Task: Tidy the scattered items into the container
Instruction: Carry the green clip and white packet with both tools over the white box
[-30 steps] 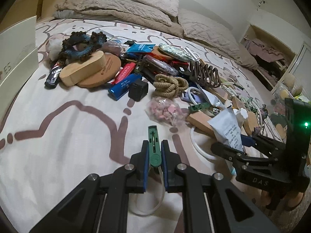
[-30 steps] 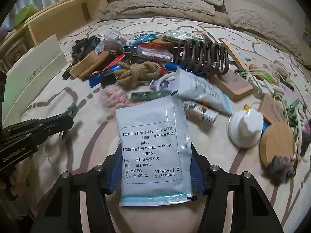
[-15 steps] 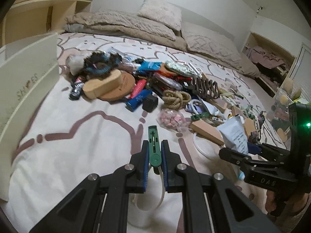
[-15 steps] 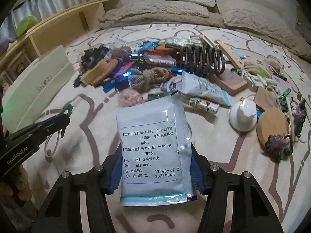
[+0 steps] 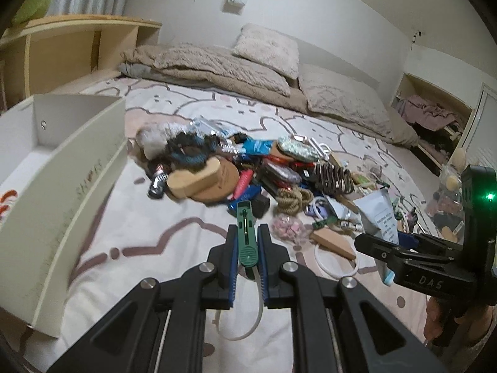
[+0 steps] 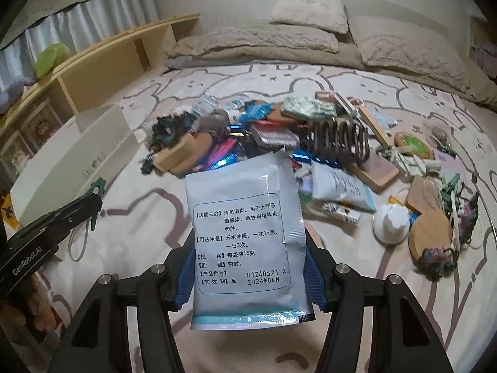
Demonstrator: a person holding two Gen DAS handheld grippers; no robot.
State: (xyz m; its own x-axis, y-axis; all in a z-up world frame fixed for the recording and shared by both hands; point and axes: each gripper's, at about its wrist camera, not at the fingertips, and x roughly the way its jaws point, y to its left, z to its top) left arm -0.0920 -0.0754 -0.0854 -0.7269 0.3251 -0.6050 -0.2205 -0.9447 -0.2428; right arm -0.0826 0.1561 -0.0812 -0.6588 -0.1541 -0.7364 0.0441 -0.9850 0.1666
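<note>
Right gripper (image 6: pixel 248 267) pinches light, floppy sachet (image 6: pixel 245 239) by its side edges, left gripper (image 5: pixel 247 248) clamps stiff green clip (image 5: pixel 246 233) with dangling cord, both above bed, white box (image 5: pixel 56 192) left.

The white container (image 5: pixel 62 186) is cut off by the left edge of the left wrist view, its printed lettering smeared by blur. The sachet (image 6: pixel 245 242) hides the right claw's pads and part of the pile (image 6: pixel 248 130) behind. Small items there blur together.
</note>
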